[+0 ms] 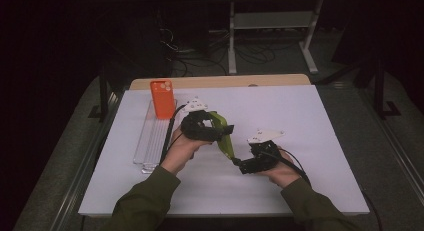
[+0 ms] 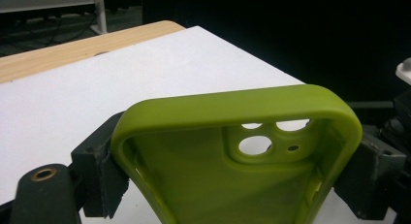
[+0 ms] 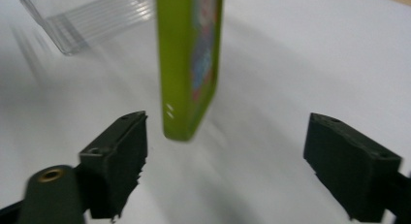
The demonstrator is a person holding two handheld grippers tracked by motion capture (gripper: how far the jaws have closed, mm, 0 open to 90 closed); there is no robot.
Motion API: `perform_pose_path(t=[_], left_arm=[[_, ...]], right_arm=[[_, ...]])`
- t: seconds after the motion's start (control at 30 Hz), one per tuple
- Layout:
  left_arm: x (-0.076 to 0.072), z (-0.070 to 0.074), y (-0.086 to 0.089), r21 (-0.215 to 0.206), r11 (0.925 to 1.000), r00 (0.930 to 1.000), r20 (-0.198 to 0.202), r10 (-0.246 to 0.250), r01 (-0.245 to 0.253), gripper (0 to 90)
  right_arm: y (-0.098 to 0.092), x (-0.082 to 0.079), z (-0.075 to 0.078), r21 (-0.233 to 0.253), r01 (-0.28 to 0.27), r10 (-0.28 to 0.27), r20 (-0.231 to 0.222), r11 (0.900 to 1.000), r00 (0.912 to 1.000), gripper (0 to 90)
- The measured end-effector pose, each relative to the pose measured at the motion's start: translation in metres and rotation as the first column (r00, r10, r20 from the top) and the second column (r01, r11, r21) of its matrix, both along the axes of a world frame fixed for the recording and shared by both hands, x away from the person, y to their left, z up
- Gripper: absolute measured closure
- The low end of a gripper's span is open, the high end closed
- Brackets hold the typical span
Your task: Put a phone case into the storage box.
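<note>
Olive-green soft phone case [image 2: 232, 175] is clamped by left gripper [image 1: 207, 127]; right gripper [image 1: 248, 164], jaws spread, is poised at 5 o'clock—handover grip likely needed next.

Right tongs [image 3: 225, 151] spread wide above white surface [image 3: 300, 64], black jaws well apart at bottom of frame. Green phone case [image 3: 186, 59] hangs edge-on from top, lower corner nearer left jaw, touching neither jaw. Colourful print visible on case's face. Clear ridged rack [image 3: 92, 18] lies on surface at upper left, beyond case. Slight motion blur throughout.
</note>
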State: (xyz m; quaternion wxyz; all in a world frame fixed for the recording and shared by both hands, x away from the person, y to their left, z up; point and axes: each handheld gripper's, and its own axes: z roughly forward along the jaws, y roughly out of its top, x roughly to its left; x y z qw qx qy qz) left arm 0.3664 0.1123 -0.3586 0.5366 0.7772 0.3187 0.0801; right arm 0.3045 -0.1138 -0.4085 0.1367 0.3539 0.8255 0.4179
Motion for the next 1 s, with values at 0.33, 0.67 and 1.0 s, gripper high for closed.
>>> perform_pose_path(t=[0.33, 0.67, 1.0], left_arm=[[0.000, 0.003, 0.002, 0.016, 0.9999, 0.9999, 0.012, 0.005, -0.005, 13.7], [0.001, 0.007, 0.005, 0.016, 0.9999, 0.9998, 0.019, 0.006, -0.007, 13.8], [0.001, 0.009, 0.007, 0.020, 0.9998, 0.9997, 0.025, 0.007, -0.007, 13.9]], right_arm=[[-0.025, -0.006, -0.008, -0.002, 0.012, -0.012, 0.006, 1.000, 0.9999, 1.6], [-0.050, -0.014, -0.016, -0.004, 0.033, -0.032, 0.028, 0.999, 0.9991, 0.7], [-0.070, -0.024, -0.024, 0.000, 0.039, -0.039, 0.010, 0.999, 0.9992, 0.7]])
